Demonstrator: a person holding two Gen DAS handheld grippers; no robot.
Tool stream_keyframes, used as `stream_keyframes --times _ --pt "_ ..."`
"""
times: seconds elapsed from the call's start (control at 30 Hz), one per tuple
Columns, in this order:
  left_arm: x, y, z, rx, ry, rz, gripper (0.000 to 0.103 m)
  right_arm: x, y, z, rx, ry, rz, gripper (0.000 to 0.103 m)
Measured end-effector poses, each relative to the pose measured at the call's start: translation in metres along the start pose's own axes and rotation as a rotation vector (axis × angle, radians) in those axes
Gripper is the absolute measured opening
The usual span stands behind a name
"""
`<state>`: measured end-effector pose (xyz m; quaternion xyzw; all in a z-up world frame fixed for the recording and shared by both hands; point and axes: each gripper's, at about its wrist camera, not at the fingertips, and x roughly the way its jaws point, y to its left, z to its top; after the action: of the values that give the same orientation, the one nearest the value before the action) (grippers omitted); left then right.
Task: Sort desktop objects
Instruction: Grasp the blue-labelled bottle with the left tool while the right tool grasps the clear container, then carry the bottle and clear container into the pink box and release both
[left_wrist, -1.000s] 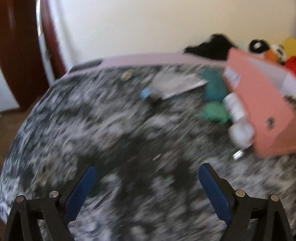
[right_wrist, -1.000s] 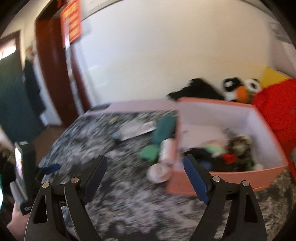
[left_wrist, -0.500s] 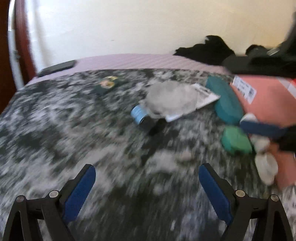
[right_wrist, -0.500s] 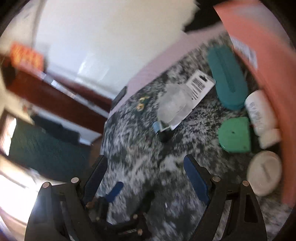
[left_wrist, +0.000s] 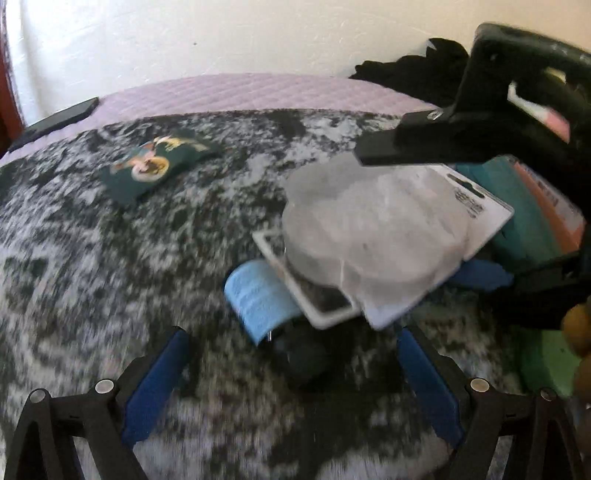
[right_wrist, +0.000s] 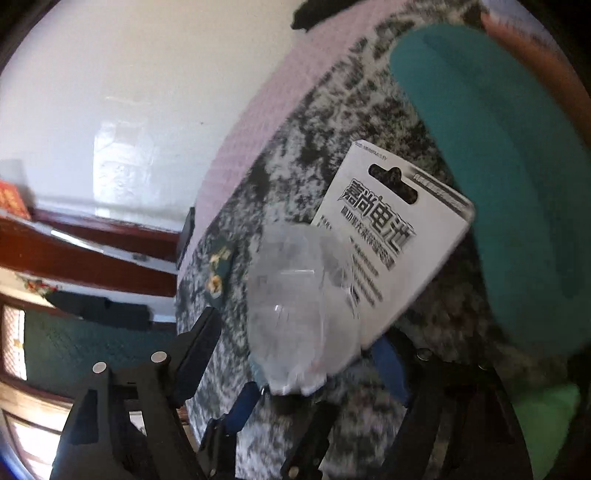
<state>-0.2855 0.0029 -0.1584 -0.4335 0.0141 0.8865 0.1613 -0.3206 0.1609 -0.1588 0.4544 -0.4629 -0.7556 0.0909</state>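
A white battery blister pack (left_wrist: 373, 236) with a clear plastic bubble lies on the black-and-white speckled cloth, over a small blue-labelled item (left_wrist: 258, 295). My left gripper (left_wrist: 291, 369) is open just in front of it. My right gripper (right_wrist: 295, 354) is open with its jaws on either side of the pack (right_wrist: 384, 251), not closed on it. It enters the left wrist view from the right, over the pack. A teal case (right_wrist: 491, 170) lies to the pack's right, and a green piece (left_wrist: 546, 362) lies nearer.
A dark green card with a picture (left_wrist: 155, 166) lies at far left on the cloth. A black phone (left_wrist: 55, 122) rests on the lilac quilt behind. The pink box's edge (left_wrist: 550, 199) is at right, black cloth (left_wrist: 406, 74) behind it.
Both grippers have moved in close to the battery pack. The right gripper has tilted and now straddles it; the box has slid out of its view.
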Motion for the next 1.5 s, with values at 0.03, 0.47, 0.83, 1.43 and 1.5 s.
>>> stream_keyframes --times 0.03,0.47,0.83,1.43,1.5 --pt "0.002 0.003 0.003 -0.011 -0.007 -0.008 0.089 0.003 0.001 0.002 -0.009 -0.01 0.002 0.08" --pt "-0.05 0.03 -0.008 -0.118 -0.069 -0.018 0.025 -0.03 0.026 -0.012 -0.11 -0.03 0.082 0.035" --pt "-0.181 0.008 -0.054 -0.098 -0.162 0.019 0.025 -0.139 0.06 -0.099 -0.239 -0.039 0.167 0.035" --pt "-0.336 -0.128 -0.109 0.074 -0.314 -0.063 0.025 -0.377 0.025 -0.21 -0.315 -0.207 0.235 0.035" --pt "-0.34 -0.152 -0.105 0.106 -0.325 -0.093 0.025 -0.407 0.012 -0.211 -0.309 -0.246 0.232 0.035"
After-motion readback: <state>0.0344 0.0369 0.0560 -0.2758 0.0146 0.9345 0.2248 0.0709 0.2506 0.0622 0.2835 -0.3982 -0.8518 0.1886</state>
